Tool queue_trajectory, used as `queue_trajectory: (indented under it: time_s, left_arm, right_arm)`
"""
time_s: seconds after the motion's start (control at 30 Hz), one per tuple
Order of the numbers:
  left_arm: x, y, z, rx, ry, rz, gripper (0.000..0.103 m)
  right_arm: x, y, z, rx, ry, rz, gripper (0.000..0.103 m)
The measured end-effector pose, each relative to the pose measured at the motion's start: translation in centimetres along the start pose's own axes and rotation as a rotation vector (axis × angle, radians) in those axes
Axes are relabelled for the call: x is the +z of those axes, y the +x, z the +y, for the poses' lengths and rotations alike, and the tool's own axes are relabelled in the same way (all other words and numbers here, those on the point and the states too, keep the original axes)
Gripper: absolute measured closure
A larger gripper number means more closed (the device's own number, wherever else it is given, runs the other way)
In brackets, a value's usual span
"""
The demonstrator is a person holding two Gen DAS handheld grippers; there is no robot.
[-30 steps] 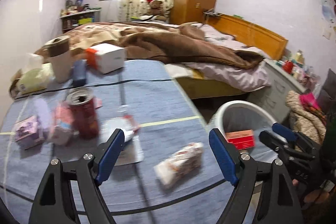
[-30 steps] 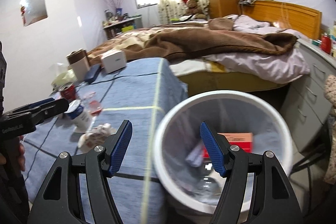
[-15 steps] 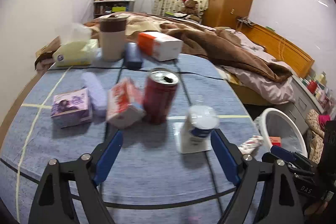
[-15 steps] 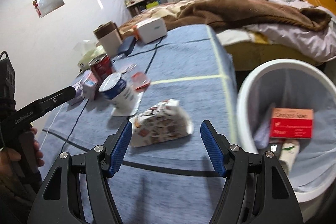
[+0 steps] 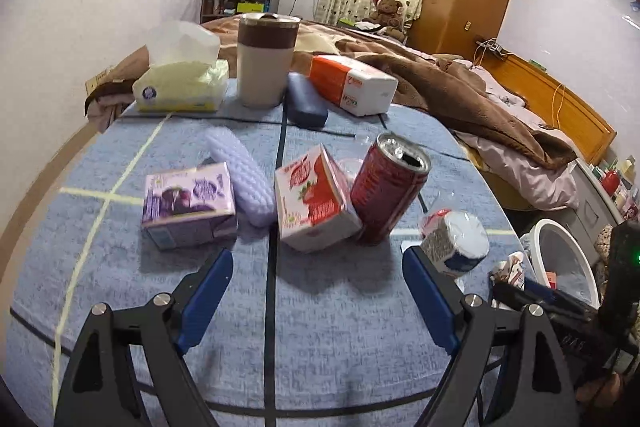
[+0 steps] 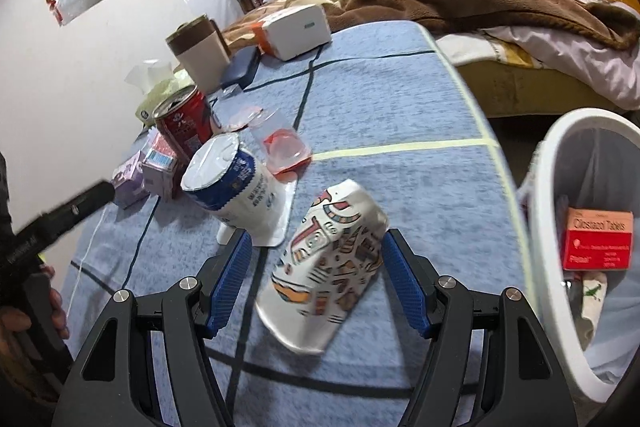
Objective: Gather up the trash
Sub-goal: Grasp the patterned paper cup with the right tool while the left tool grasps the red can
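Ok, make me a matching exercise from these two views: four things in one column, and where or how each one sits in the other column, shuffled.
Things
1. red soda can
2. patterned paper cup
3. red tablet box
4. tan canister with brown band

Places or states
A. inside the white bin
B. lying on its side between the open fingers of the right tool
C. standing at the far end of the blue cloth, beside the tissue pack
D. standing opened, next to the strawberry carton

Pairs: 1-D, 2-B, 3-A, 4-C
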State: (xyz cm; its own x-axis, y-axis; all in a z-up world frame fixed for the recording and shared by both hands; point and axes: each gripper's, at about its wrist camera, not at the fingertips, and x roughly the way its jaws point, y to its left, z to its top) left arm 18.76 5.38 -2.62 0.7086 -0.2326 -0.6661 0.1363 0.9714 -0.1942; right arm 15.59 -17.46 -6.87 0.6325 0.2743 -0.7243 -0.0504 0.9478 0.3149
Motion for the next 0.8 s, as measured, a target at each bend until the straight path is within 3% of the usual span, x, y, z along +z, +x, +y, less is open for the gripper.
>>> queue_trajectory:
  time_s: [0.27,0.57,0.8]
  left_arm:
    - [2.4,1.8,-2.3,-0.042,0.068,-0.010,0.015]
    - [4.2,3.9,-5.3,-0.048,0.153,-0.034,0.015]
    - [4.7,5.9,-6.4,-0.038,0.199,-0.020,0.020]
  right_arm:
    - [-0.6,1.0,2.4,-0.024,-0.150,0.031,0.034]
    - [-0.4,0.6,2.0,-0.106,-0.175,0.009,0.072]
    - [0.1,0.9,1.7,-0.102,-0.173,0.008,0.073]
